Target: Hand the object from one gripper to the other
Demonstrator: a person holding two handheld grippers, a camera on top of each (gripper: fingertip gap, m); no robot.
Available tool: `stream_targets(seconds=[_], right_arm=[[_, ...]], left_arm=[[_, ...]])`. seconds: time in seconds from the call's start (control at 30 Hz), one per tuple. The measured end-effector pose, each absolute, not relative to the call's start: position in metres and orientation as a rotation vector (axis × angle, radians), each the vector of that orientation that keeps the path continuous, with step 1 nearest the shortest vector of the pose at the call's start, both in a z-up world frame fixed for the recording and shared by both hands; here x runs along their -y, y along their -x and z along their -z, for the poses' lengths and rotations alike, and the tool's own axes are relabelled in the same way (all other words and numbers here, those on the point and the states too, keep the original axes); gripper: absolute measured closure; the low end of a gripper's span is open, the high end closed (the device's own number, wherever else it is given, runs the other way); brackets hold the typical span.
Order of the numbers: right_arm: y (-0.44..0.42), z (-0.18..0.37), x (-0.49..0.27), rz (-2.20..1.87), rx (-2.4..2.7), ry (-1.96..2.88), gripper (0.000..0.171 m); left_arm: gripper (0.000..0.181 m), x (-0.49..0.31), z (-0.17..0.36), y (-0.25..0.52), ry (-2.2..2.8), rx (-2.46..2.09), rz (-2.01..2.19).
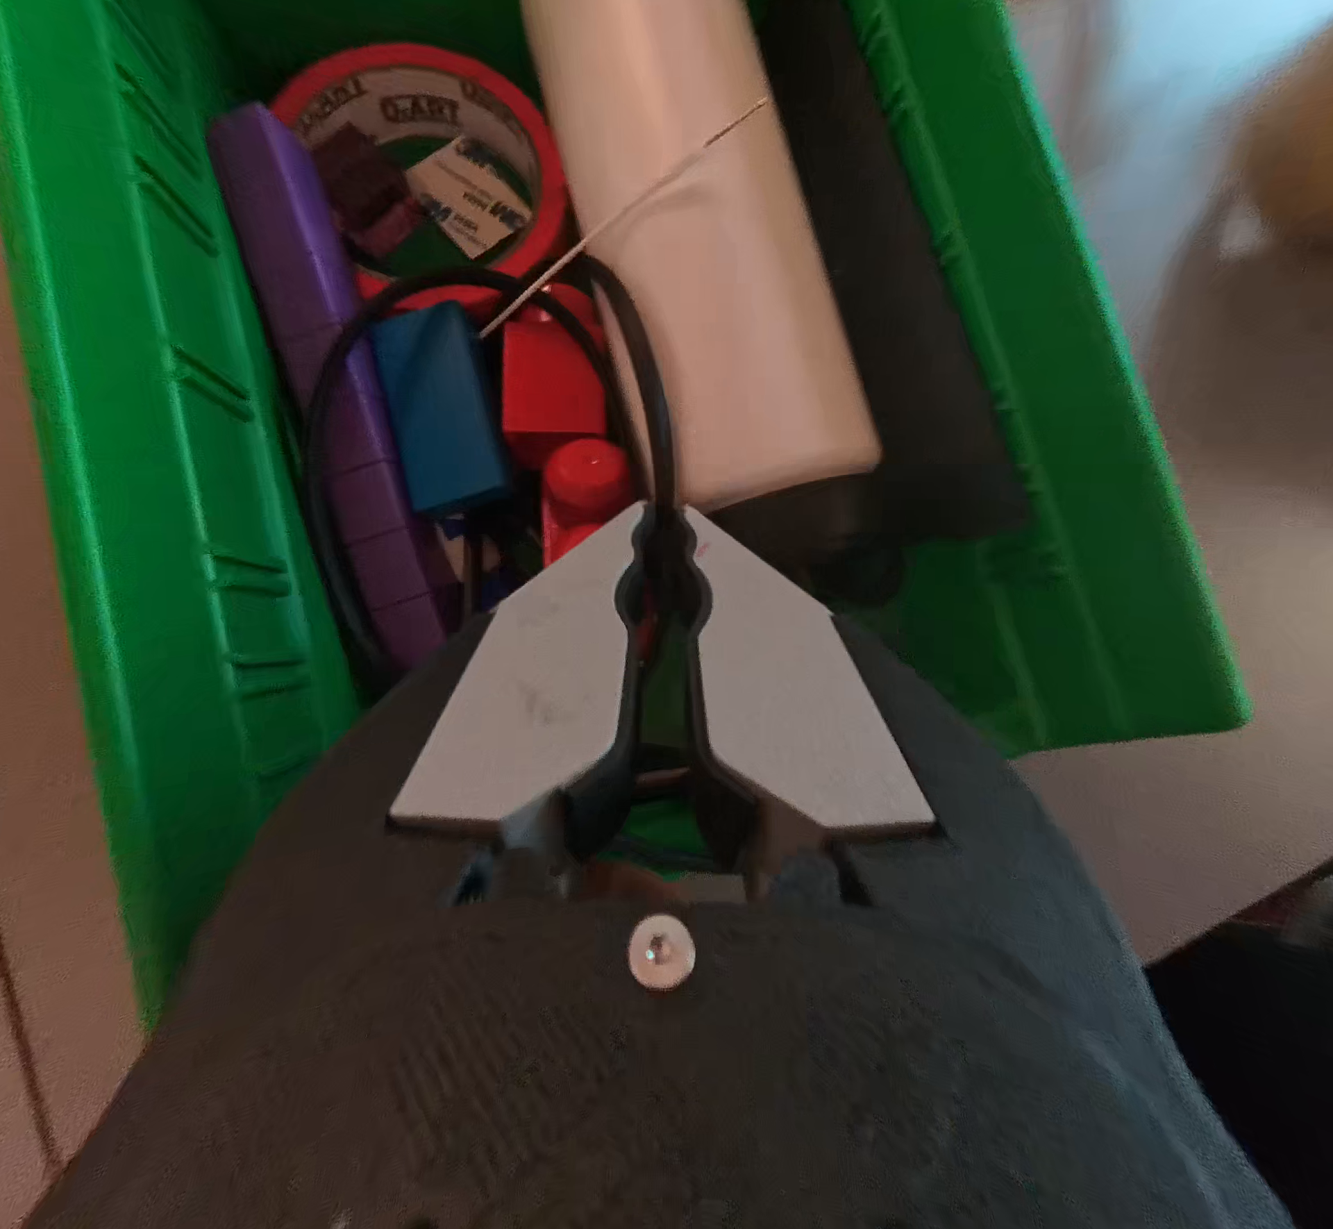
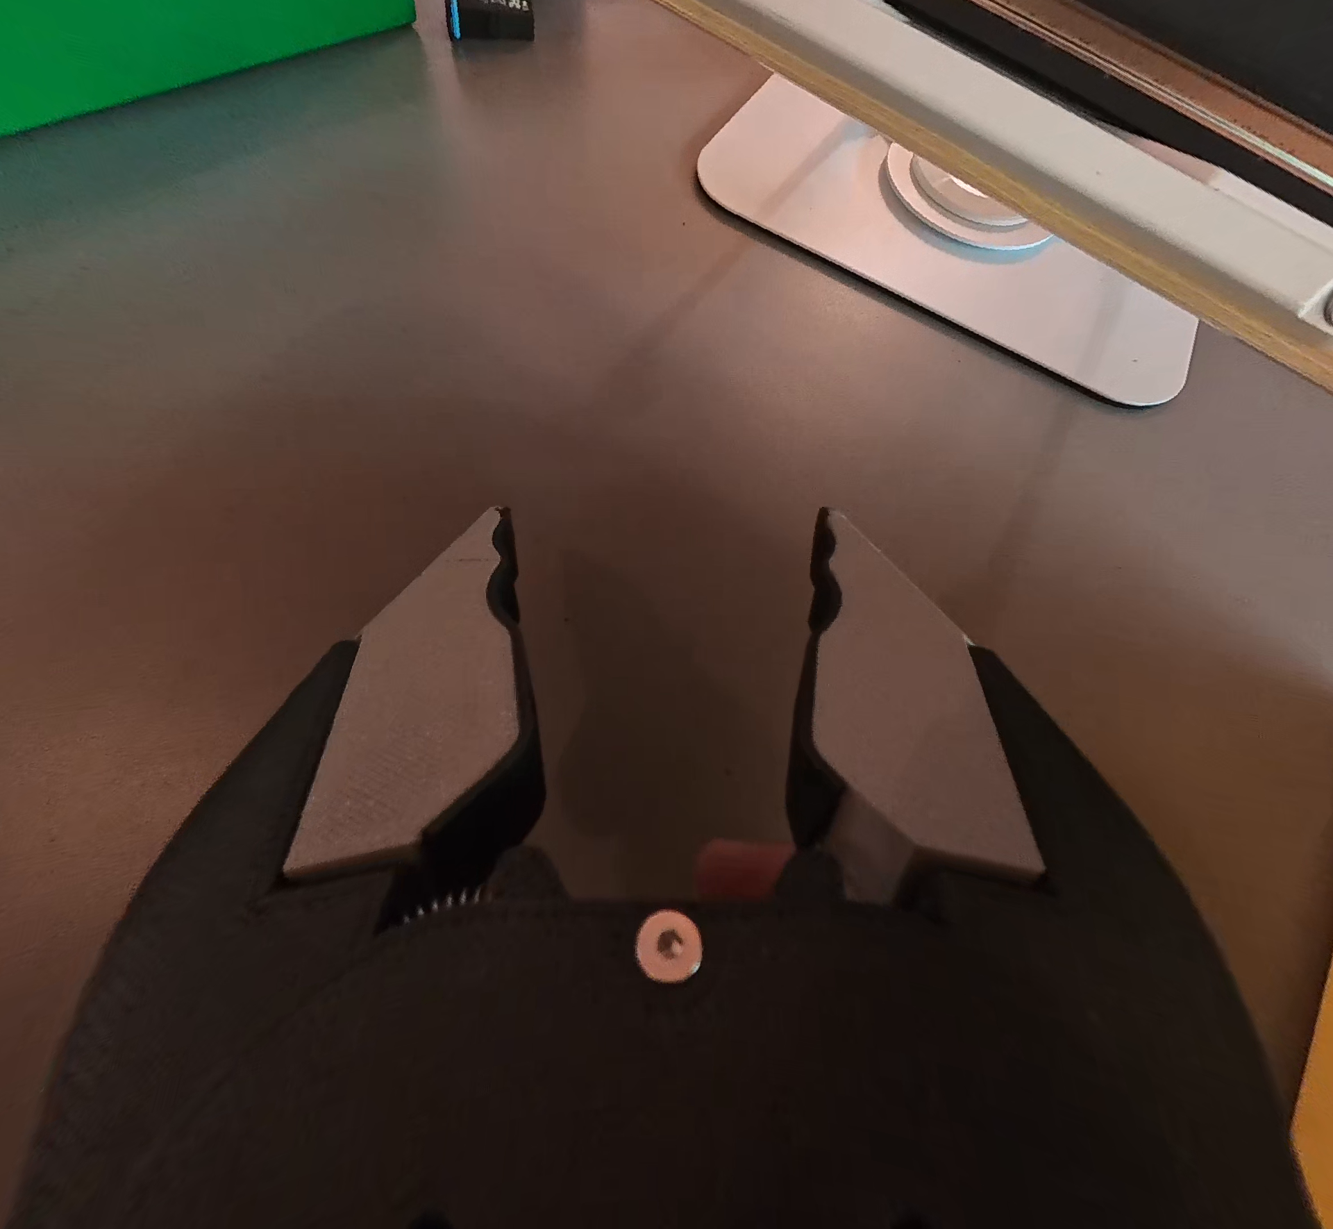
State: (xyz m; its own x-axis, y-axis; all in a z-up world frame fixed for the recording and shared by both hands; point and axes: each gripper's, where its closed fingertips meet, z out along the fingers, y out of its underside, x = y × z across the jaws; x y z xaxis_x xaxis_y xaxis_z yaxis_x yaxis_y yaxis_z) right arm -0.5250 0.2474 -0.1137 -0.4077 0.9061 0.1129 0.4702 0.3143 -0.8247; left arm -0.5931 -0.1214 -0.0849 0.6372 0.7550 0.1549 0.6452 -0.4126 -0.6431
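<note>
In the left wrist view my left gripper (image 1: 665, 531) is shut on a thin black cable (image 1: 653, 393) inside a green bin (image 1: 159, 401). The cable loops up from the fingertips, arcs left over a blue block (image 1: 440, 415) and drops down beside purple blocks (image 1: 303, 271). In the right wrist view my right gripper (image 2: 663, 523) is open and empty, low over the grey tabletop (image 2: 433, 329). The left gripper does not show in that view.
The bin also holds a large white cylinder (image 1: 685, 206), a red tape roll (image 1: 418, 148), red pieces (image 1: 548, 393) and a black object (image 1: 902, 329). In the right wrist view, the bin's side (image 2: 180, 4), a black device (image 2: 490, 4) and a monitor stand base (image 2: 938, 242) sit on the table. The blue block (image 1: 440, 415) is closer to my left gripper, around 7 cm from its tips; the right tips are 40 cm off.
</note>
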Motion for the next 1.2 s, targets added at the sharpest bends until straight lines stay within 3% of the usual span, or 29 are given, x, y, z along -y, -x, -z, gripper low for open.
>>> stream_targets(seconds=[0.1,0.4,0.8,1.2], right_arm=[[0.525,0.114,-0.246,-0.964,2.010,1.199,0.092],[0.525,0.114,-0.246,-0.965,2.016,1.194,0.095],[0.524,0.115,-0.247,-0.954,2.017,1.184,0.096],[0.524,0.115,-0.245,-0.961,2.024,1.171,0.095]], left_arm=[[0.179,0.126,0.063,0.603,2.149,1.071,-0.310],[0.180,0.138,-0.090,0.635,1.946,0.949,-0.796],[0.181,0.103,-0.203,0.624,1.767,0.773,-1.023],[0.181,0.065,-0.356,0.589,1.595,0.551,-1.198]])
